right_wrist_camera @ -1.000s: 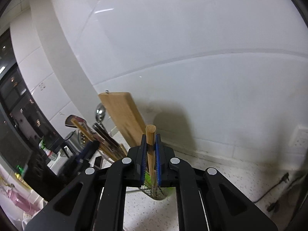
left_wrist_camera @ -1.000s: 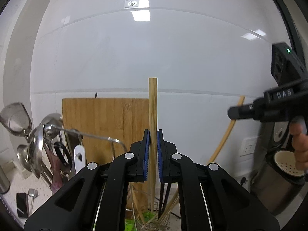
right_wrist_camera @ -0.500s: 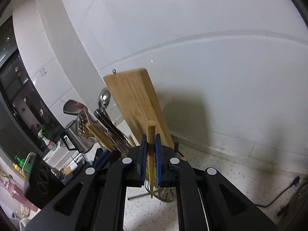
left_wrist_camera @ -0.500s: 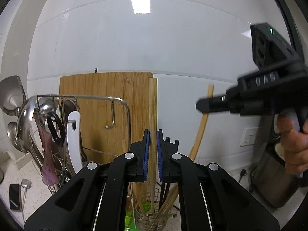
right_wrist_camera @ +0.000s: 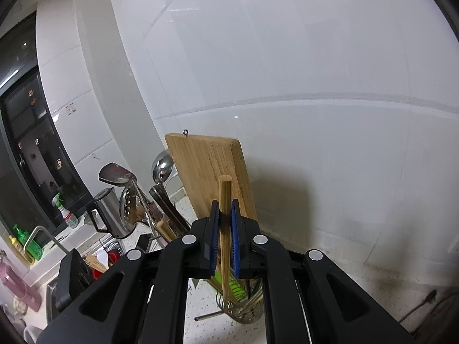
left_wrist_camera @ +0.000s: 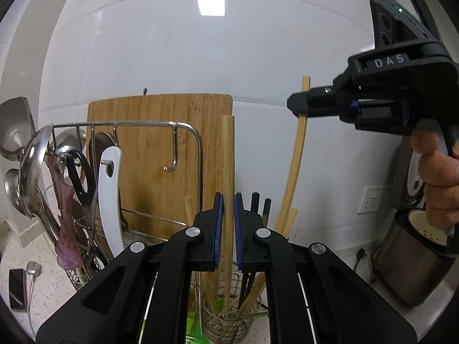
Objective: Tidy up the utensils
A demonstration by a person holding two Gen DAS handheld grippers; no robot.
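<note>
Both grippers are clamped on chopsticks above the wire holder [left_wrist_camera: 229, 324], which stands on the table [right_wrist_camera: 330, 301] in front of the cutting board [left_wrist_camera: 160, 154].

The left gripper [left_wrist_camera: 228, 223] has its fingers pressed together on 1 bamboo chopstick [left_wrist_camera: 228, 172], held upright; its lower end already reaches down into the holder among the other chopsticks. The right gripper [right_wrist_camera: 225, 229] likewise has its fingers closed on a second chopstick [right_wrist_camera: 224, 195], tilted slightly, with its tip at or just inside the holder's rim; whether it has touched bottom I cannot tell. In the left view the right gripper [left_wrist_camera: 298, 106] is seen from the side, pinching that pale stick near its top.

Judging from this, the job is well along: several bamboo and dark chopsticks already stand in the holder, and ladles, a spatula and scissors hang on the rack [left_wrist_camera: 129, 123] to the left. What appears left is to let go of these 2 sticks so they drop in with the rest.
</note>
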